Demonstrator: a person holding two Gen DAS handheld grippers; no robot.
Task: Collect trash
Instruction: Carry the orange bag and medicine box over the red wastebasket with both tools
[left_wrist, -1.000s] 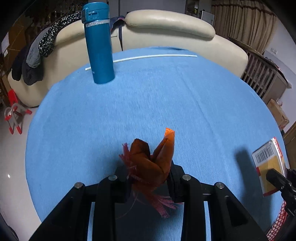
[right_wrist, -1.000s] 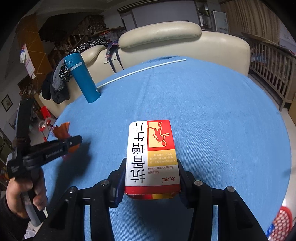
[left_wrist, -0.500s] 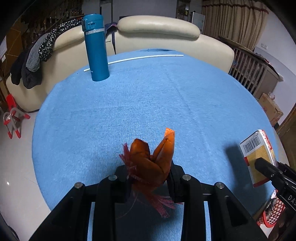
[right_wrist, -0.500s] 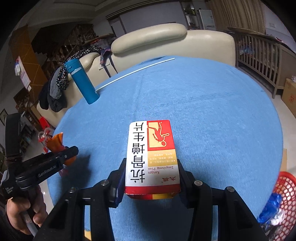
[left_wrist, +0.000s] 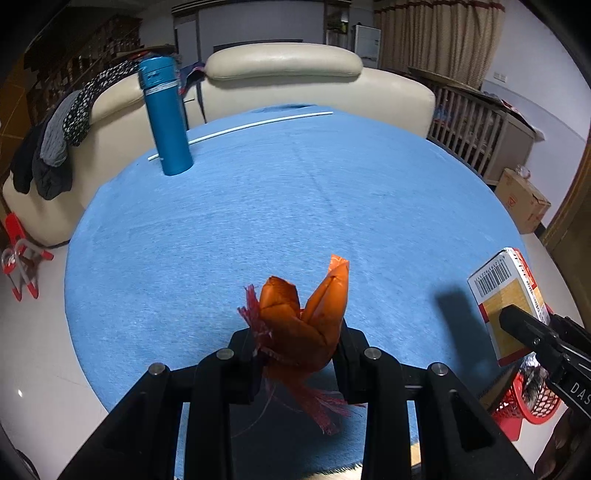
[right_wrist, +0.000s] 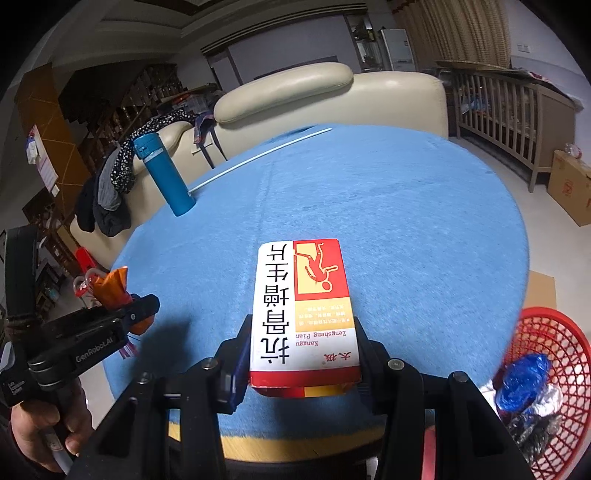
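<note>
We are squeezing an orange wrapper in our left gripper and a red and white box in our right gripper, both above the blue table's near edge, beside the red basket.

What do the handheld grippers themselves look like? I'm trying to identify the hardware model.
Both are matte black plastic. The left gripper and right gripper have angular finger arms with round silver screw heads. The left one carries white "GenRobot.AI" lettering on its side, with a handle below.
</note>
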